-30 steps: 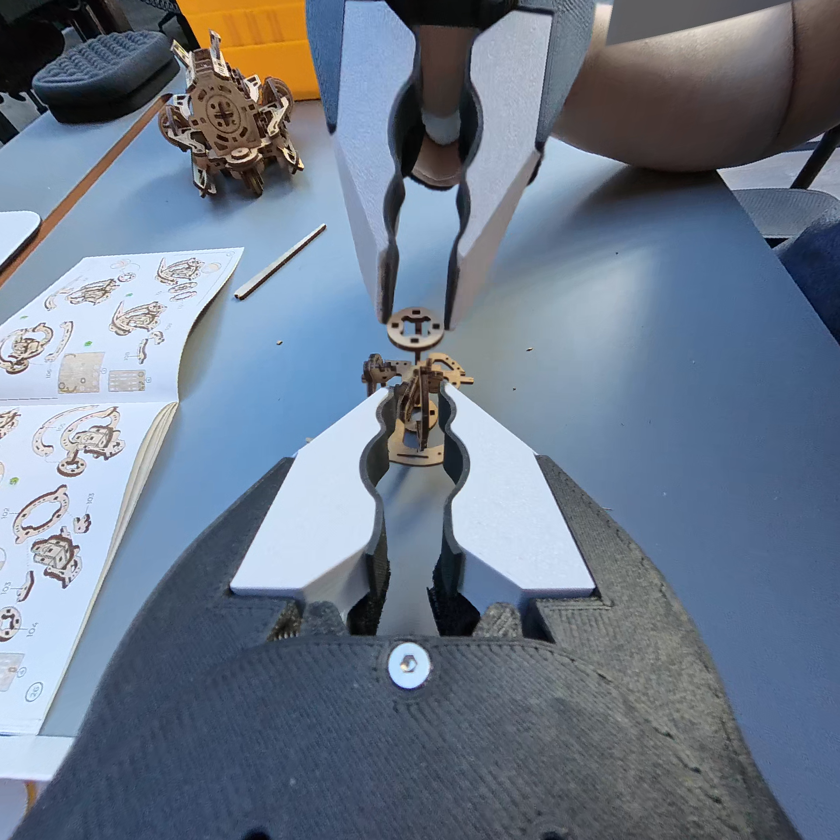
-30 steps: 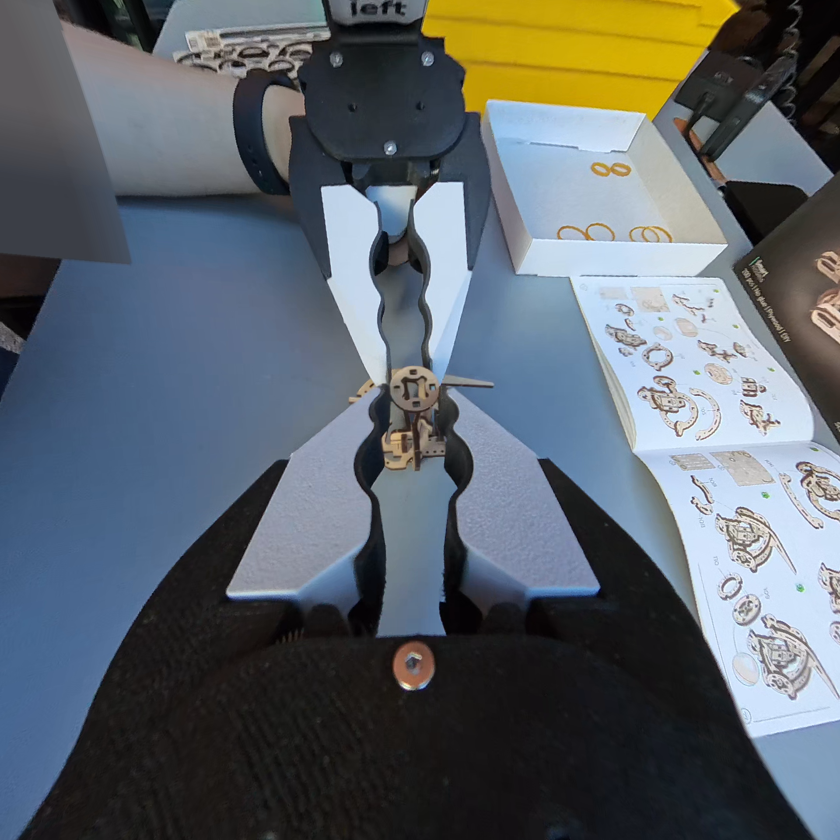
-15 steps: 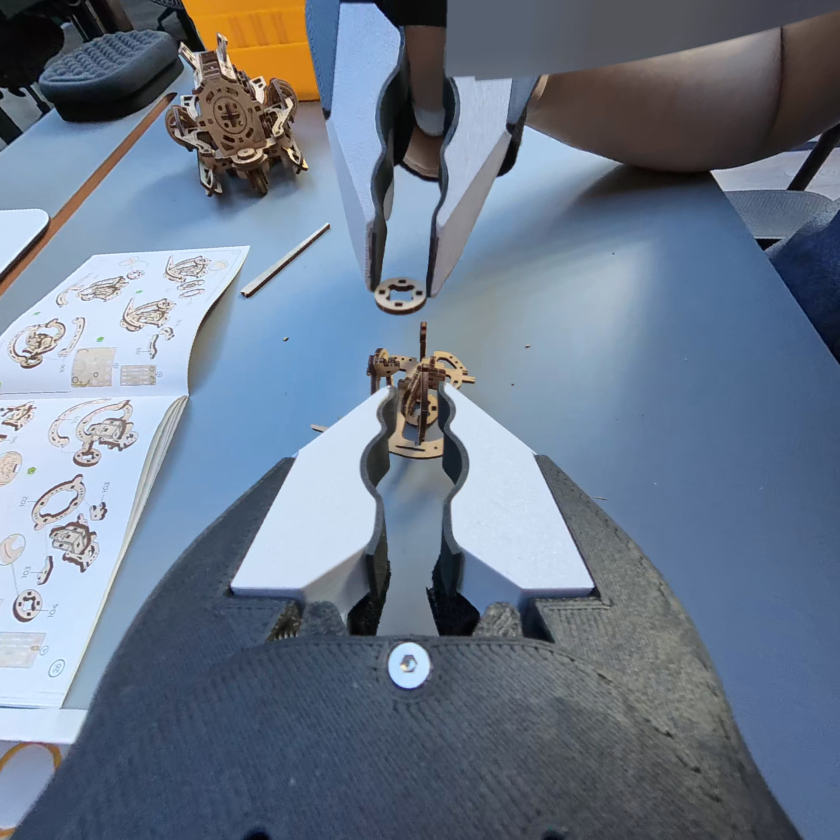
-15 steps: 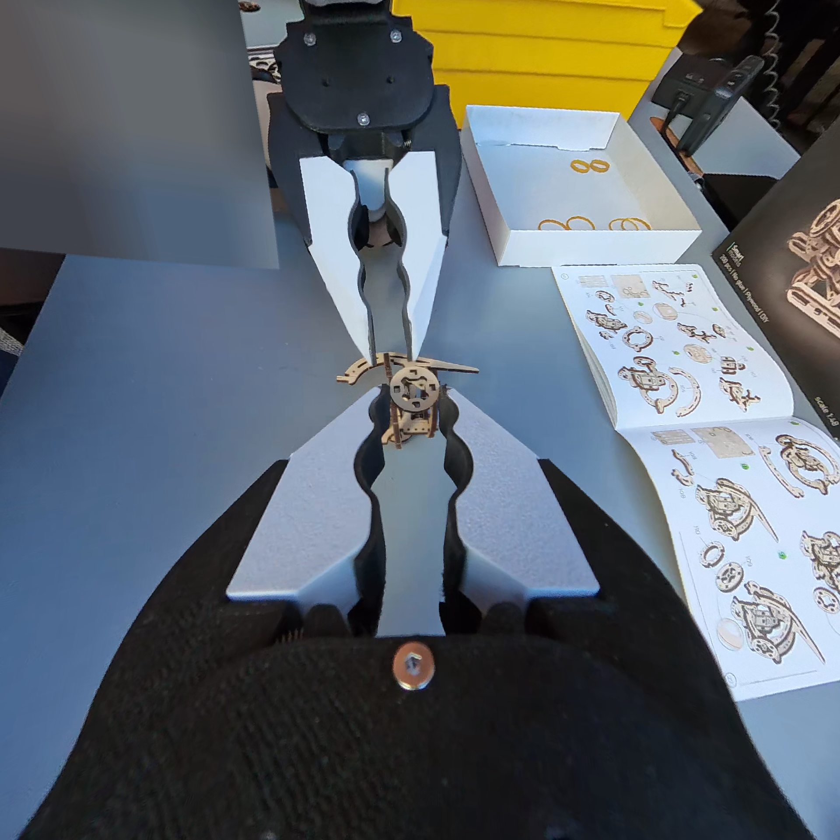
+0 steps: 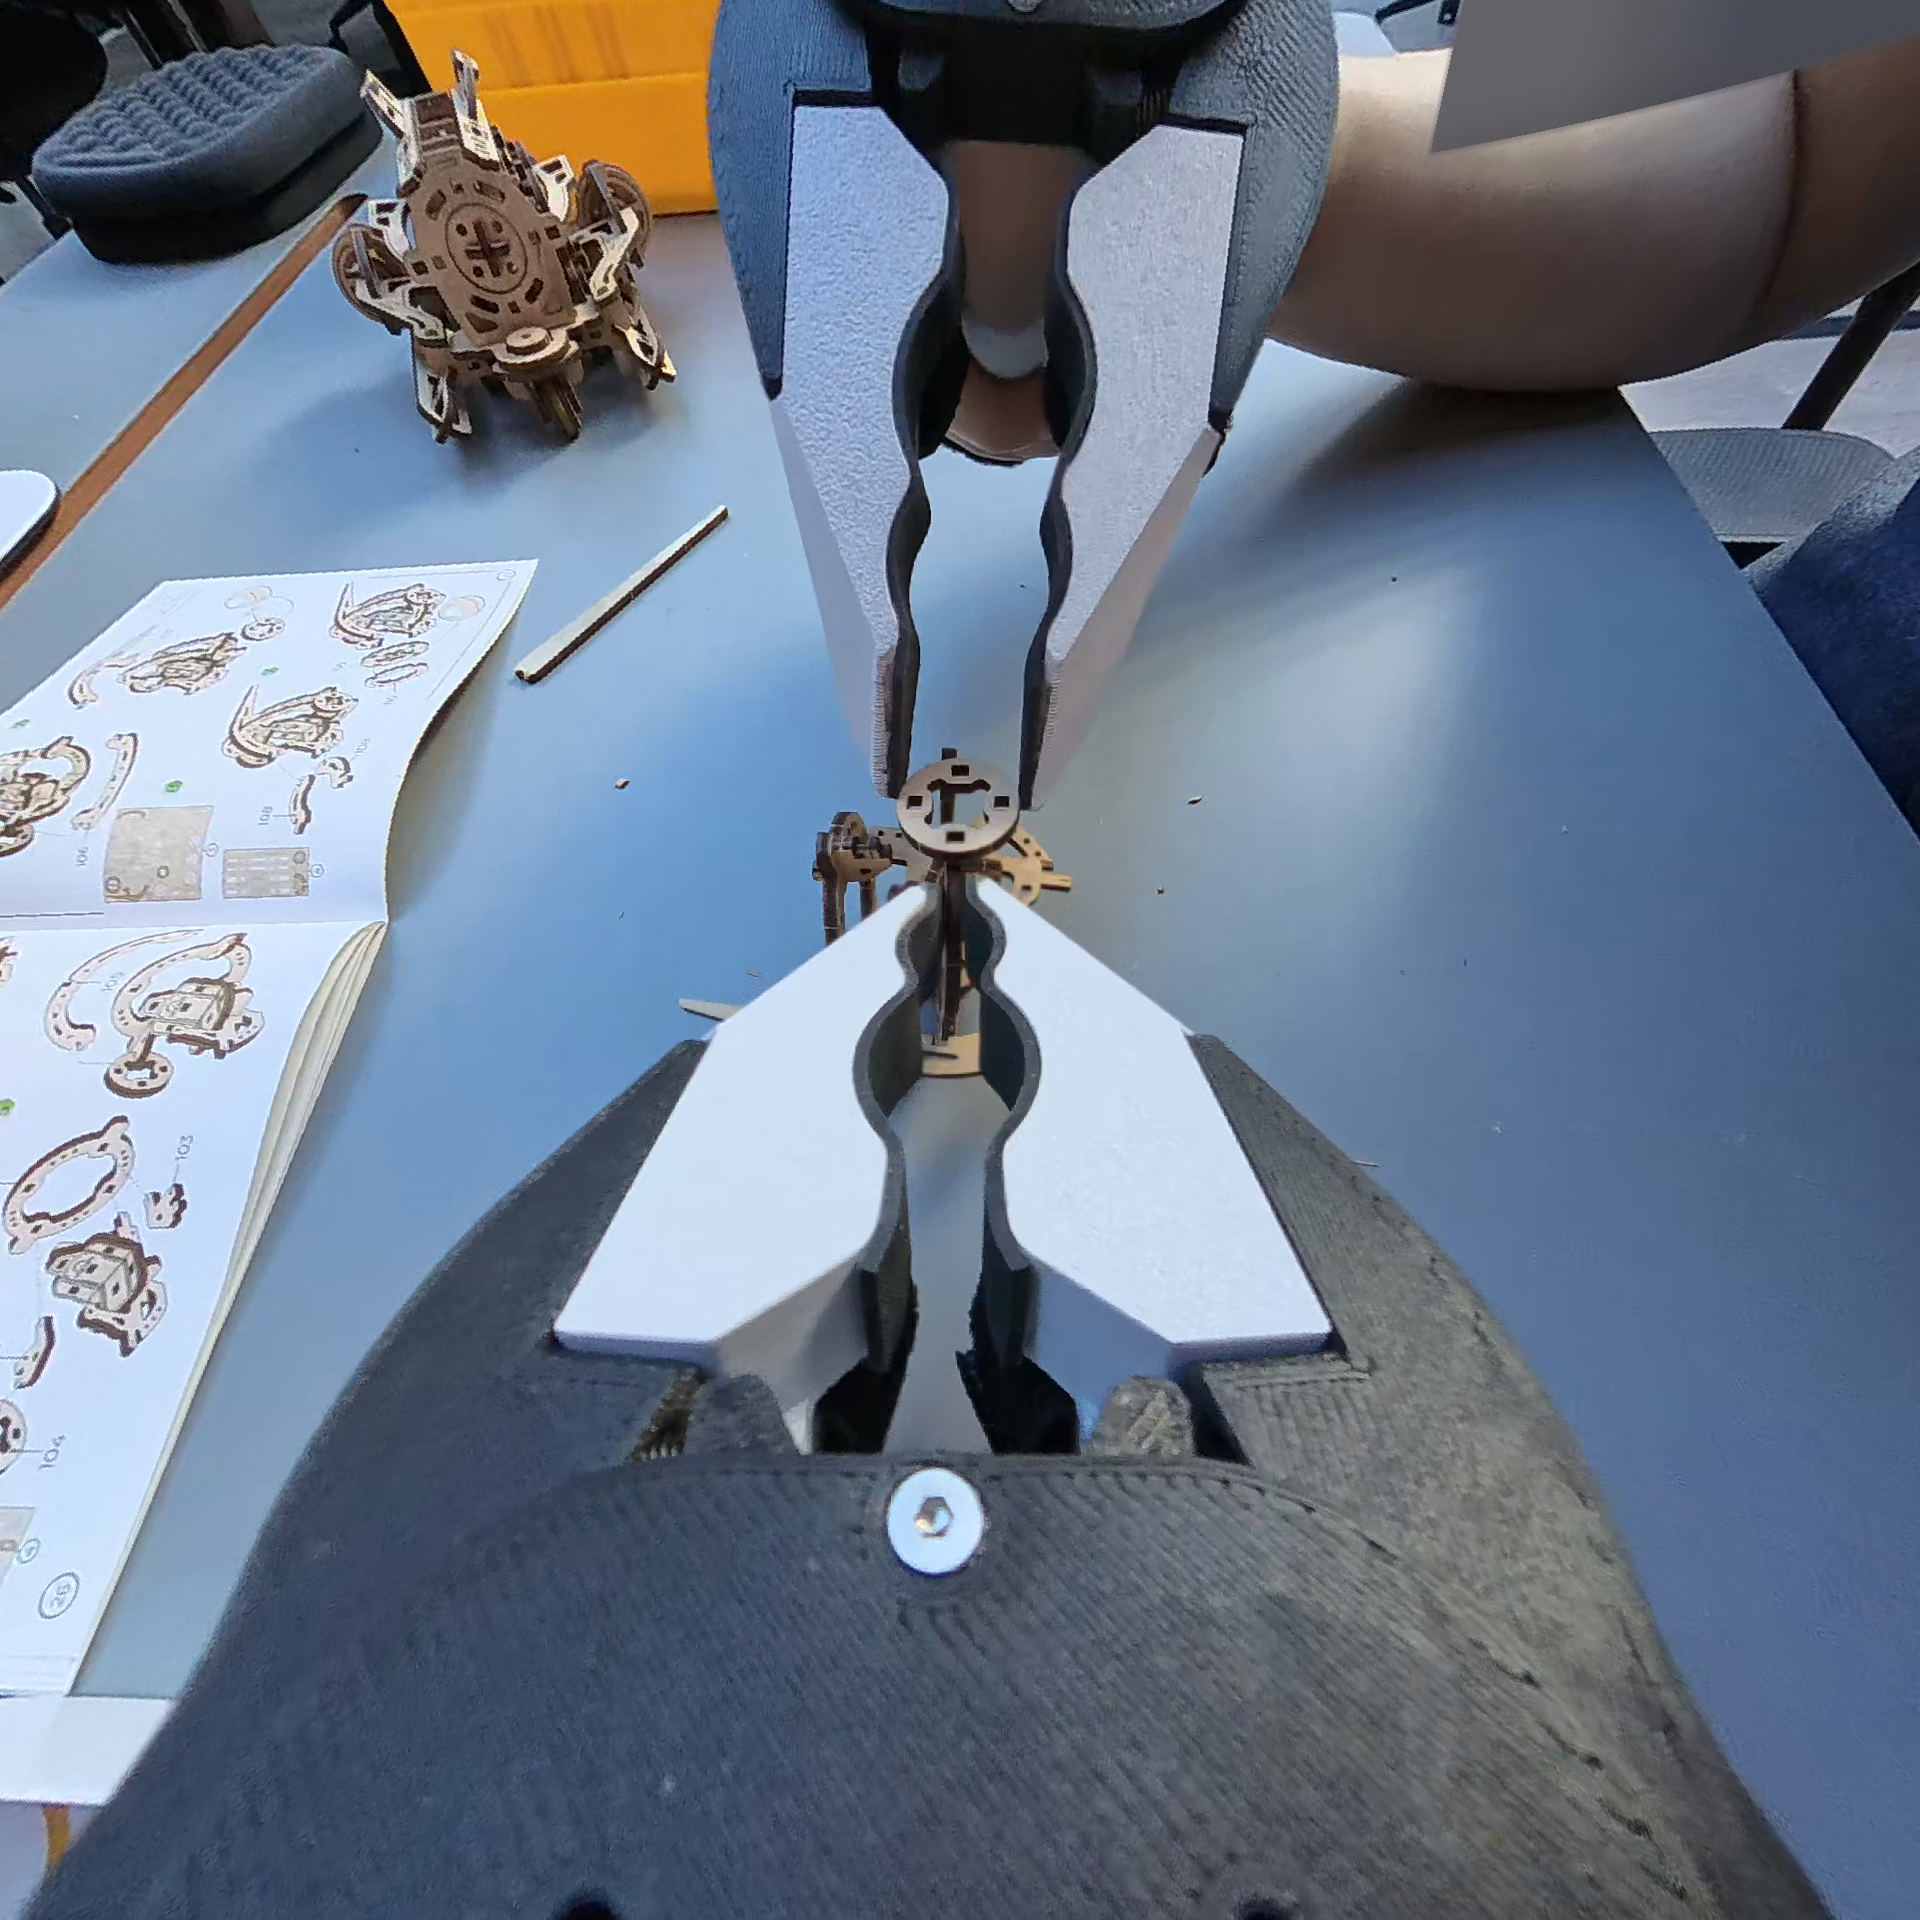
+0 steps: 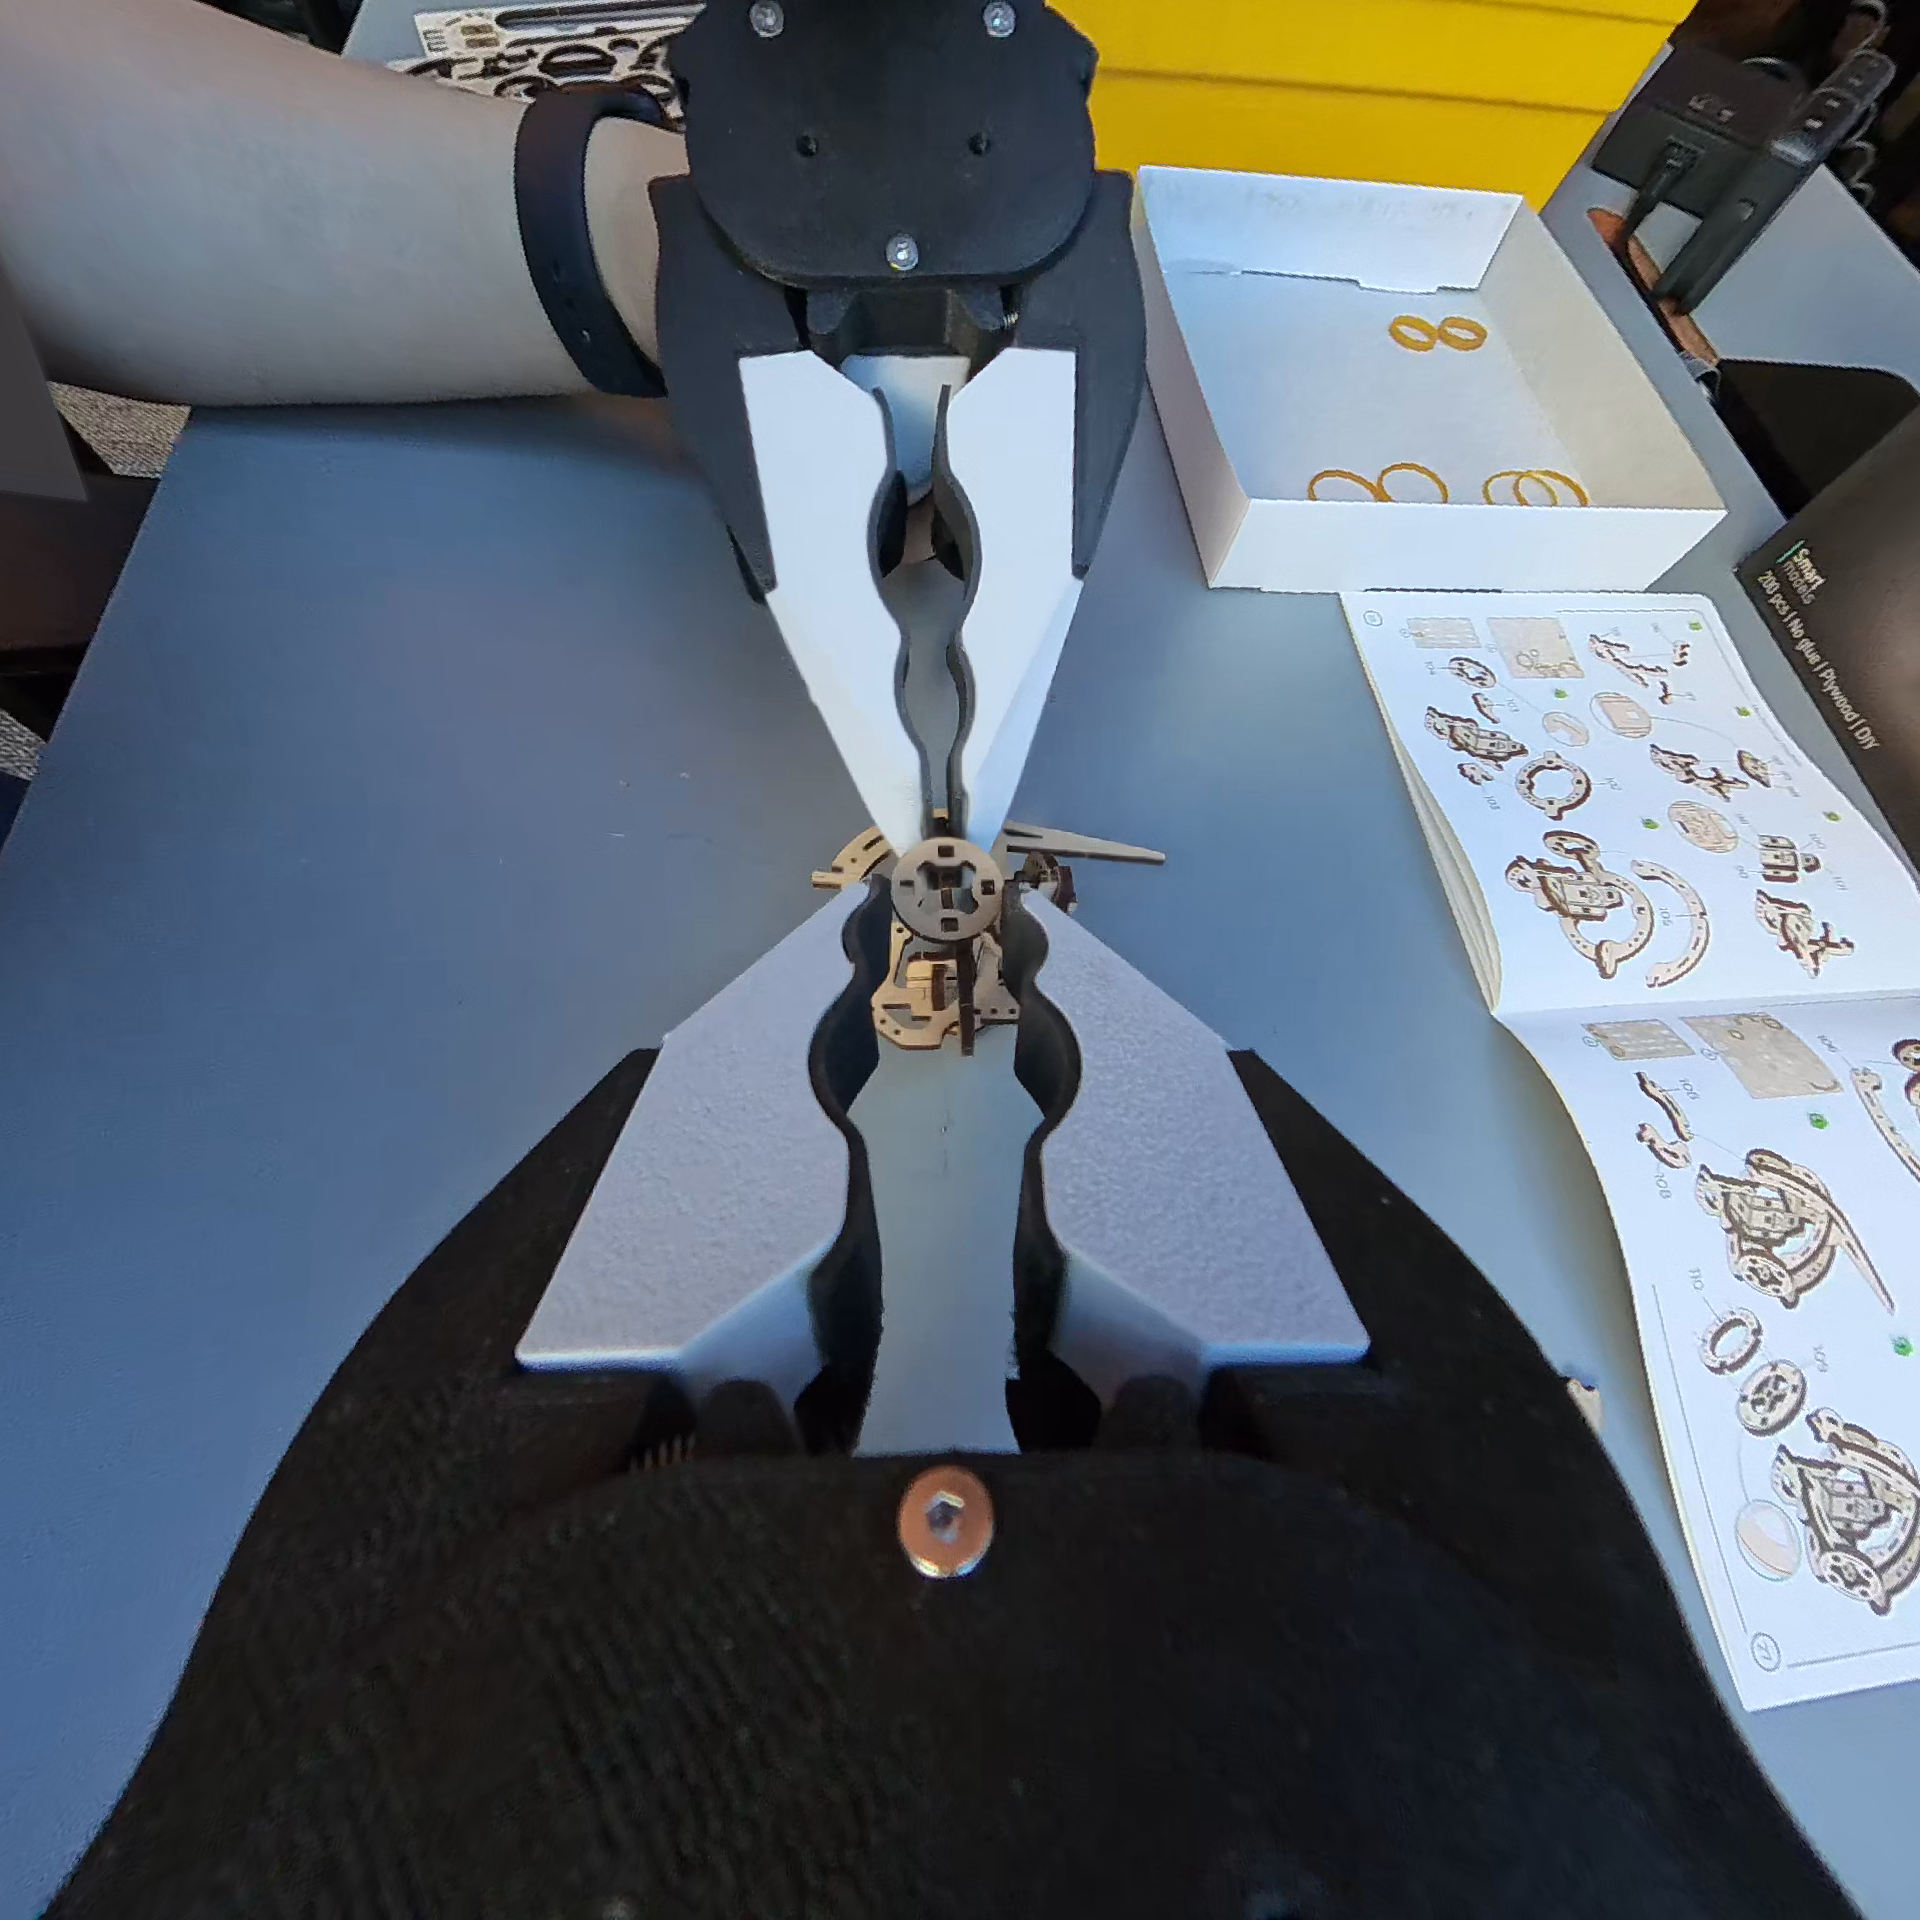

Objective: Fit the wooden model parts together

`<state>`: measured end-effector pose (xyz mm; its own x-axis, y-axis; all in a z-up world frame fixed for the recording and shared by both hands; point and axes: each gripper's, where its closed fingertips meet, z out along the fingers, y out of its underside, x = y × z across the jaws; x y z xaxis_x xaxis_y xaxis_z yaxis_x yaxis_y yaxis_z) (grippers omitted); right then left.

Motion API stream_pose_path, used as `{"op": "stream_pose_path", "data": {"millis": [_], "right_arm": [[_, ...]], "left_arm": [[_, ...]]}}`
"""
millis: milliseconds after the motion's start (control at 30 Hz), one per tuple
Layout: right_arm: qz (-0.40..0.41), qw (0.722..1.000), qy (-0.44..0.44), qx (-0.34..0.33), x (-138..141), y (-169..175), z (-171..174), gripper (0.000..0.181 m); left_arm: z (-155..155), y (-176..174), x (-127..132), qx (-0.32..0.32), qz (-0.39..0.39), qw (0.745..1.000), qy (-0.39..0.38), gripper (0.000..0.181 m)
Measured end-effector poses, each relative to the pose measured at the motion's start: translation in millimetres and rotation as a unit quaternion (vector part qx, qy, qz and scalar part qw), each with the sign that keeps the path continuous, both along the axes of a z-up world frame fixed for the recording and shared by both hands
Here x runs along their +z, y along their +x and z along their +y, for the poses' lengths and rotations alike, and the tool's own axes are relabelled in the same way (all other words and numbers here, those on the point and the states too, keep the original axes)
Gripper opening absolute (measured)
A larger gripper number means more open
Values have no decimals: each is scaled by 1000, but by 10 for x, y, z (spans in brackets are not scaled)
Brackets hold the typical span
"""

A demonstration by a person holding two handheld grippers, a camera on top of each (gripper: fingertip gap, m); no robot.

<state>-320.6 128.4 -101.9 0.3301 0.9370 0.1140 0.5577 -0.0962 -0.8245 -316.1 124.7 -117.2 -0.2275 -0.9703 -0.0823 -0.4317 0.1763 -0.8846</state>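
Small round wooden disc with notched centre hole, half second ago lifted clear of part-built wooden model, now back down over its upright post: fitting attempt resumed, likely not seated yet. Right tongs clenched on disc edges. Left tongs clenched on model, just above grey tabletop.

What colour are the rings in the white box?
Yellow-orange rings, loose in the white box; right wrist view shows them best.
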Motion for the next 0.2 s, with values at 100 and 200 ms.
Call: {"op": "stream_pose_path", "data": {"millis": [100, 200], "right_arm": [[1, 1000, 3, -5, 5, -4, 13, 20], [-1, 1000, 4, -3, -2, -10, 9, 20]], "left_arm": [[7, -7, -1, 1, -2, 1000, -11, 1], [33, -18, -54, 7, 12, 1000, -13, 11]]}}
